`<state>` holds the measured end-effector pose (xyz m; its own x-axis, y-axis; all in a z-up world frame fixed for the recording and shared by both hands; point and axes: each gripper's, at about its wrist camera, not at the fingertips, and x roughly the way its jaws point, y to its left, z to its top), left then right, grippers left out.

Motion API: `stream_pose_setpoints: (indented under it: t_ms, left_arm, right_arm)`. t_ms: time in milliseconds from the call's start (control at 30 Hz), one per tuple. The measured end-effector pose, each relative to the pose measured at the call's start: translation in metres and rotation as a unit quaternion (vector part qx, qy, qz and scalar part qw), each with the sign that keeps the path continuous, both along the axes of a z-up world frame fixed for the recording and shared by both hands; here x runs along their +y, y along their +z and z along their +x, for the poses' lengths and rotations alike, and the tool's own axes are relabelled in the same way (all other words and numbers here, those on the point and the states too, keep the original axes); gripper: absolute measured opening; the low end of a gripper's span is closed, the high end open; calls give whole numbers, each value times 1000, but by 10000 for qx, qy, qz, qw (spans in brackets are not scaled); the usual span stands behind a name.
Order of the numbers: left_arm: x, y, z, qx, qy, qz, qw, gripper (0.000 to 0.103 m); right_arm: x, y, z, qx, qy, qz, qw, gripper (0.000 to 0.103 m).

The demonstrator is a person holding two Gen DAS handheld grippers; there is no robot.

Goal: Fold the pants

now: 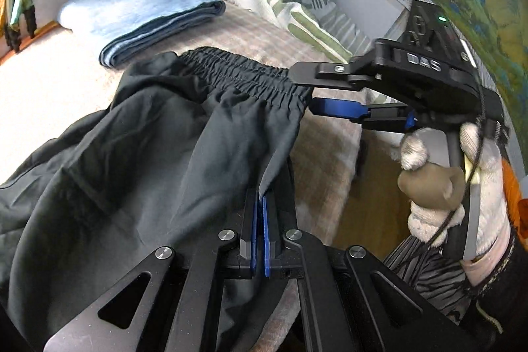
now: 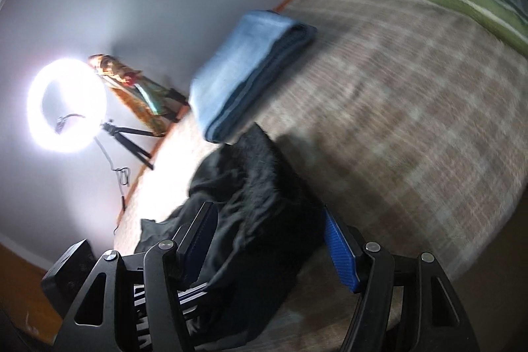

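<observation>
Pants (image 1: 132, 154) are thin, floppy, light. Left gripper (image 1: 260, 220) is clamped on a side edge; right gripper (image 1: 305, 94) looks wide open around the waistband (image 1: 244, 71), best hold, near the bed's (image 1: 323, 154) edge.

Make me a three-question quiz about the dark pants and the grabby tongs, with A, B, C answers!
1. Where does the folded light blue towel lie?
A. on the checked beige bed cover
B. on the floor
C. on top of the pants

2. What colour are the pads inside the left tongs?
A. red
B. blue
C. yellow

3. How are the right tongs set?
A. shut on the towel
B. folded away
C. open at the waistband

Answers:
1 A, the towel rests on the checked beige bed cover, beyond the dark grey cloth pants.
2 B, blue pads pinch the pants' edge.
3 C, a gap shows between their fingers at the gathered elastic waistband.
</observation>
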<state>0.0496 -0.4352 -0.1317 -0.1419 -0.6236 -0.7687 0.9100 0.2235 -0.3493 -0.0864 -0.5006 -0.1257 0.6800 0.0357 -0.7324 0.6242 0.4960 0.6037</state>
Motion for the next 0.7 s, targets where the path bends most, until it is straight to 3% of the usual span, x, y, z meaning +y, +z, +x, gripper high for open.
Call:
stream_pose_setpoints:
  t_ms: [200,367,500,533,633,700]
  left_arm:
    - [0,-15,-2,119,-49,203,9997,1]
    - [1,-23,2,384,39,233,9990,1]
    - [7,-19,1,517,92,170,9985,1]
    - [9,-17,0,517,96,167,9985,1]
    - [18,-8,1,608,149,139,9979,1]
    - [32,3,7,762,208,15,9969,2]
  right_arm:
    - [-2,-26,-2,-164,-29,691,9975,68]
    - [6,-41,4,-254,-115,889,9956,79]
    - [10,-41,3,-462,-247,731,9959,81]
    - [10,-42,3,-479,-297,717,9958,75]
    - [8,-50,3,-396,-383,810,9952,36]
    - [9,-50,1,-403,-432,776,9952,31]
